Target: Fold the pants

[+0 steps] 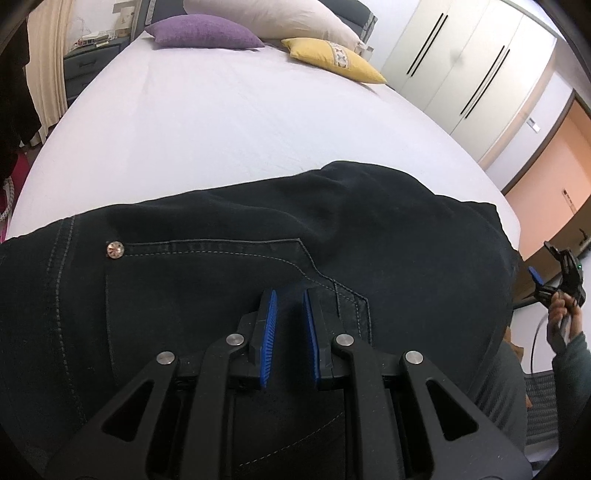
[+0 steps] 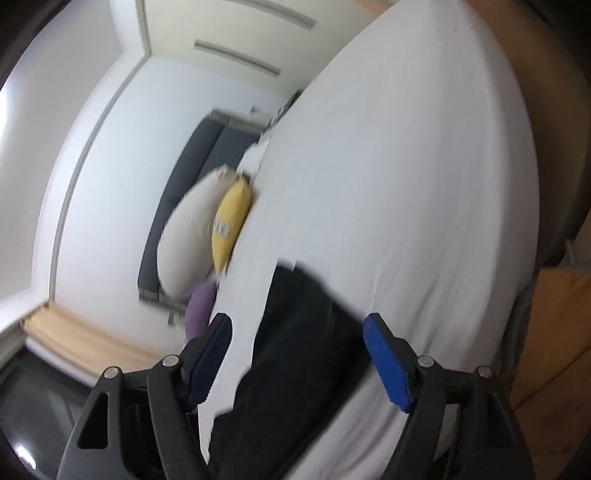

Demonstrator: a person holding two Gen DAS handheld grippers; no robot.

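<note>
White sheeting is covering the bed [image 1: 229, 122], with a purple pillow [image 1: 203, 32], a yellow pillow [image 1: 332, 59] and a big cream pillow [image 1: 266, 14] sitting at the far end and a pale wardrobe [image 1: 461, 62] standing along the side. Black pants [image 1: 221, 266] are lying across the near edge of the bed, seat side up, a stitched back pocket and a metal rivet [image 1: 116, 249] showing. The left gripper [image 1: 290, 325] is hanging over that pocket with its blue pads standing a narrow gap apart; dark cloth is showing in the gap, though I cannot tell whether any fold is actually being pinched. The right gripper [image 2: 297, 354] is spreading wide and holding nothing, the pants [image 2: 295, 350] lying beyond its open jaws in a blurred view. Judging by the compact bundle, some folding is looking done already, while a last fold or smoothing is probably remaining
</note>
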